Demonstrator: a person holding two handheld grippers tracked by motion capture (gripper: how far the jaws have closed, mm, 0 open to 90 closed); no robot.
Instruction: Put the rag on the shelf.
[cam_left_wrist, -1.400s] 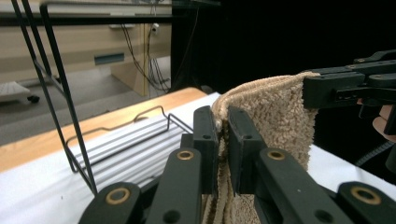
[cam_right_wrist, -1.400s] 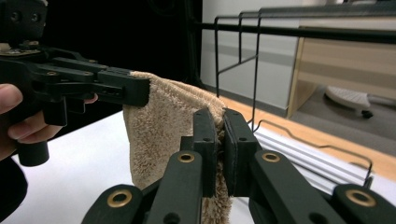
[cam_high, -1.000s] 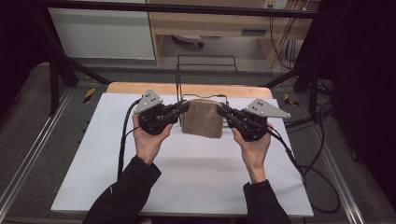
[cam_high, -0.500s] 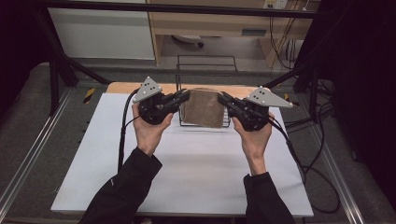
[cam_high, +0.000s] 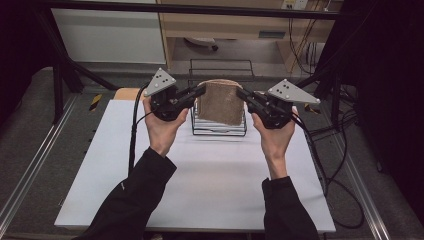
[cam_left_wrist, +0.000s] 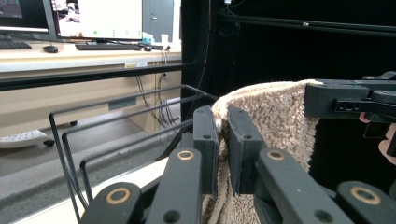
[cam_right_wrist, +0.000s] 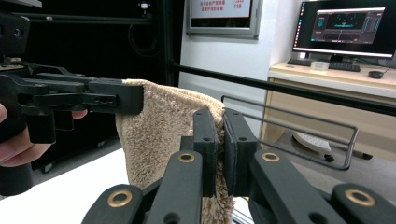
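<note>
A beige terry towel (cam_high: 220, 101) hangs folded between my two grippers, held up in the air above a black wire rack (cam_high: 219, 129) at the back of the white table. My left gripper (cam_high: 200, 92) is shut on the towel's left top corner, and the cloth (cam_left_wrist: 275, 116) shows pinched between its jaws. My right gripper (cam_high: 241, 93) is shut on the right top corner, with the towel (cam_right_wrist: 163, 135) hanging past its jaws. The rack's bars (cam_left_wrist: 121, 121) stand behind the left gripper, and its top bar (cam_right_wrist: 299, 116) shows behind the right one.
The white table top (cam_high: 210, 180) stretches toward the person, whose dark sleeves come in from below. Cables (cam_high: 325, 165) trail off the table's right side. A desk with monitors (cam_right_wrist: 345, 28) stands beyond the table.
Both grippers have lifted the towel and carried it away from the person, from the table surface to above the wire rack.
</note>
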